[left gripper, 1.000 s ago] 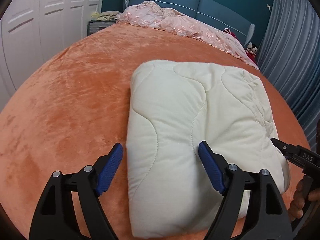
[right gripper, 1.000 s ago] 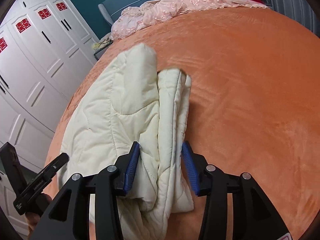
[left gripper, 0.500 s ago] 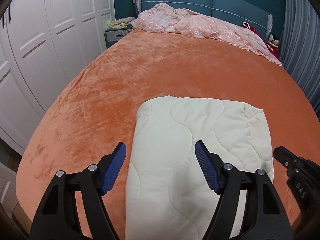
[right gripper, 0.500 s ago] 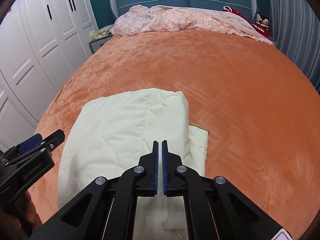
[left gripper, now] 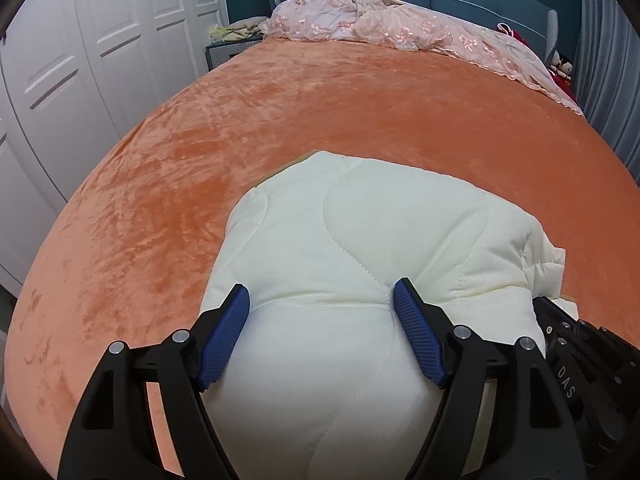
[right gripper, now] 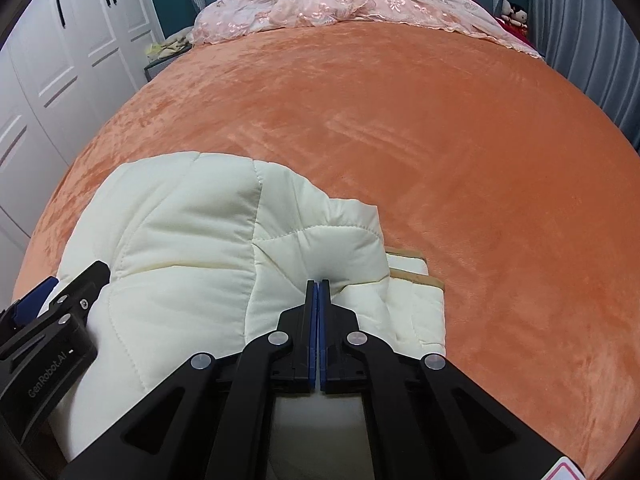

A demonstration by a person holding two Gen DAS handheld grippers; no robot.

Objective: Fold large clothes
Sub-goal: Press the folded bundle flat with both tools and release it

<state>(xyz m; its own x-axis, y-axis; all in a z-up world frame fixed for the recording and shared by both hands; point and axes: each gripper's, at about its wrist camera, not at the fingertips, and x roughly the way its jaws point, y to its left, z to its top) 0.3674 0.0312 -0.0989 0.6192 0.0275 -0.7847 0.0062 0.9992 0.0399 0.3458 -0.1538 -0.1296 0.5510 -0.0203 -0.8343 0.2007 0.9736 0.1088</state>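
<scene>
A cream quilt (left gripper: pixel 360 220), folded into a thick pad, lies on the near part of the orange bed cover (left gripper: pixel 280 112). My left gripper (left gripper: pixel 320 290) straddles its bulging near fold. Both blue pads bear on the padding while the jaws are easing wider. In the right wrist view the same quilt (right gripper: pixel 180 240) is bunched, and my right gripper (right gripper: pixel 318 282) is shut. Its tips dent the fabric and nothing shows between the pads. Each gripper shows in the other's view: the right gripper (left gripper: pixel 580 360) and the left gripper (right gripper: pixel 48 320).
A tan-edged lower layer (right gripper: pixel 416 276) pokes out from under the quilt on the right. Crumpled pink bedding (left gripper: pixel 400 28) lies by the blue headboard. White wardrobes (left gripper: pixel 100 40) line the left side, and a grey curtain (left gripper: pixel 612 60) hangs on the right.
The right gripper let go of the quilt's folded edge and shut empty, then came down on the fabric. The left gripper drew back and now squeezes the near fold, which has bulged up.
</scene>
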